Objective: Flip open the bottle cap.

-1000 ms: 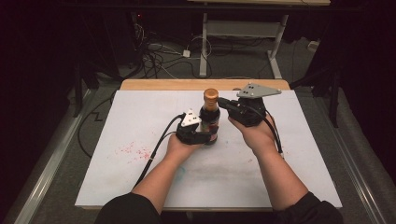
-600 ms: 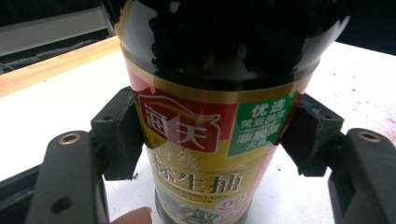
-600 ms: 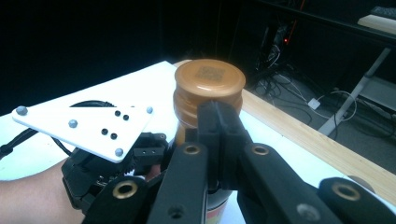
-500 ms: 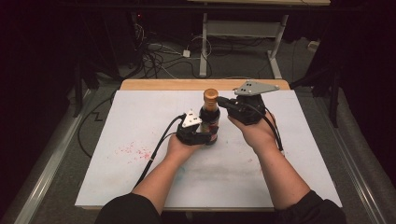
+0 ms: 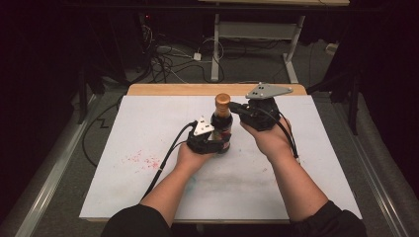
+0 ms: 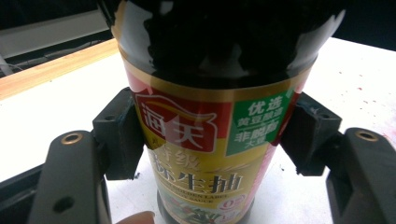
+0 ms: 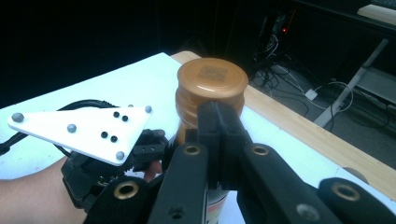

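Upright on the white tabletop (image 5: 306, 148), near its far wooden edge, stands a dark glass bottle (image 5: 222, 129) of soy sauce, its long axis vertical and its cap pointing straight up. Left of the bottle, the left gripper (image 5: 212, 143) reaches in low, and its black jaws have just closed onto the bottle's lower body: in the left gripper view the two matte, blocky pads (image 6: 119, 135) press the glossy label from either side. That label (image 6: 205, 154) is smooth and shiny, gold with a red panel, a green patch and Chinese characters; above it the round glass is nearly black and mirrors the room. On top sits a ribbed, round cap (image 7: 212, 81) of golden-brown plastic with a flat printed face. Right of the bottle, the right gripper (image 7: 220, 116) comes in at neck height; its jaws are pressed together, empty, their tips just under the cap's rim against the neck. Faint red specks mark the tabletop left of the bottle.
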A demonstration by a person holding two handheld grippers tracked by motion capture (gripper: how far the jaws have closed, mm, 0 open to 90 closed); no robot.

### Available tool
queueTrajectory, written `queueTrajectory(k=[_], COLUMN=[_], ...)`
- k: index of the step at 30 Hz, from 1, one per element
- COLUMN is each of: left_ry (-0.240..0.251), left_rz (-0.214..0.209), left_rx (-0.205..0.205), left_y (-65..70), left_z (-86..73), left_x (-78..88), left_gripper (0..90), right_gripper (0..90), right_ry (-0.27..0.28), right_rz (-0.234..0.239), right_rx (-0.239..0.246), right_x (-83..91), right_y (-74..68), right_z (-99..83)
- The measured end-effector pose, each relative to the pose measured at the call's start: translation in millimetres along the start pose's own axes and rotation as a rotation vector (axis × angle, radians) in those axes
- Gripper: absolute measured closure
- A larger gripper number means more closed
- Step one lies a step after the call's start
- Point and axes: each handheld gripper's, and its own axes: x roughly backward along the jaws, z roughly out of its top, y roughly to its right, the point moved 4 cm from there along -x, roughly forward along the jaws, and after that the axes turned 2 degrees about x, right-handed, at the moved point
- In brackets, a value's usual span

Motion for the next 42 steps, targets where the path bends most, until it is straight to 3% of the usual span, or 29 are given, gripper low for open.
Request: queueTrajectory(k=[1,2,4,28,29,31,32,34,36,38,42], left_ry=[0.002,-0.020,0.004,0.018,0.020,0.015,0.010,0.022,0.025,0.028,0.025], left_rz=[0.002,-0.002,-0.001,-0.004,-0.005,0.005,0.008,0.021,-0.003,-0.002,-0.006], left_rx=[-0.001,-0.032,-0.006,-0.011,-0.021,-0.058,-0.069,-0.020,-0.008,-0.020,-0.012], left_y=[0.3,-1.3,-0.1,-1.5,-0.3,1.5,2.1,0.6,-0.8,0.6,-0.5], left_z=[-0.2,-1.0,-0.6,-2.1,-3.0,-5.9,-6.5,-3.7,-2.7,-3.7,-3.1], left_x=[-0.3,1.4,-0.2,0.2,-0.2,0.0,-0.1,-1.4,0.9,-0.1,0.4], left_gripper=[30.2,30.1,30.2,30.4,30.5,30.4,30.4,30.1,29.8,29.6,29.4], right_gripper=[90.0,90.0,90.0,90.0,90.0,90.0,90.0,90.0,90.0,90.0,90.0], right_ry=[-0.001,-0.004,-0.007,-0.011,0.001,0.089,0.103,0.110,0.114,0.094,0.046], right_rz=[0.001,0.000,-0.003,-0.015,-0.014,-0.006,-0.004,-0.019,-0.020,-0.024,-0.013], right_rx=[-0.003,-0.007,-0.007,-0.025,-0.028,-0.058,-0.047,-0.006,-0.006,0.003,-0.025], right_x=[0.1,0.3,0.2,-1.1,-0.2,9.1,13.7,20.3,24.8,25.5,18.8], right_y=[0.4,0.8,0.6,-1.7,-1.2,0.6,-0.8,-5.6,-5.7,-4.1,1.6], right_z=[0.1,0.3,0.6,3.0,4.1,14.4,22.6,34.9,38.2,34.0,13.3])
